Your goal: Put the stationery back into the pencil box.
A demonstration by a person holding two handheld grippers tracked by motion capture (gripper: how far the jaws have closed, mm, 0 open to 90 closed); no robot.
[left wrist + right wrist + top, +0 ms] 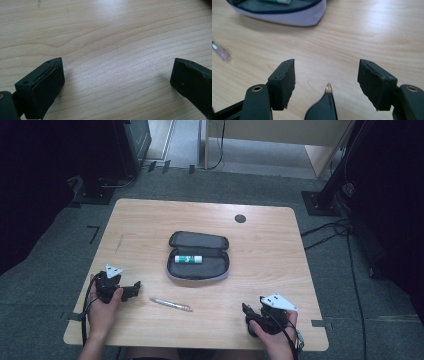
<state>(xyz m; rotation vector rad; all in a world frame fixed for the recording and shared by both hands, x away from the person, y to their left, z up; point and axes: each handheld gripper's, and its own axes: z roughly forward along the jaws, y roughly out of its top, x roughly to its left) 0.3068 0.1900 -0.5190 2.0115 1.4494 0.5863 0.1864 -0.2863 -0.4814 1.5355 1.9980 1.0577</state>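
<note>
Pen [171, 304] on worktop [270, 250], long axis left-right, between both grippers. Left gripper [131, 291] nearer (fingers point at it). Right gripper [246, 309] farther. Both fingers open, empty.

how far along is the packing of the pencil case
Done: the open grey fabric pencil case already holds a white glue stick with a green label. In hand: nothing; the left claw and right claw both stand open with bare table between their jaws. Left: the clear plastic pen lies on the light wooden table in front of the case, and the case isn't closed.
</note>
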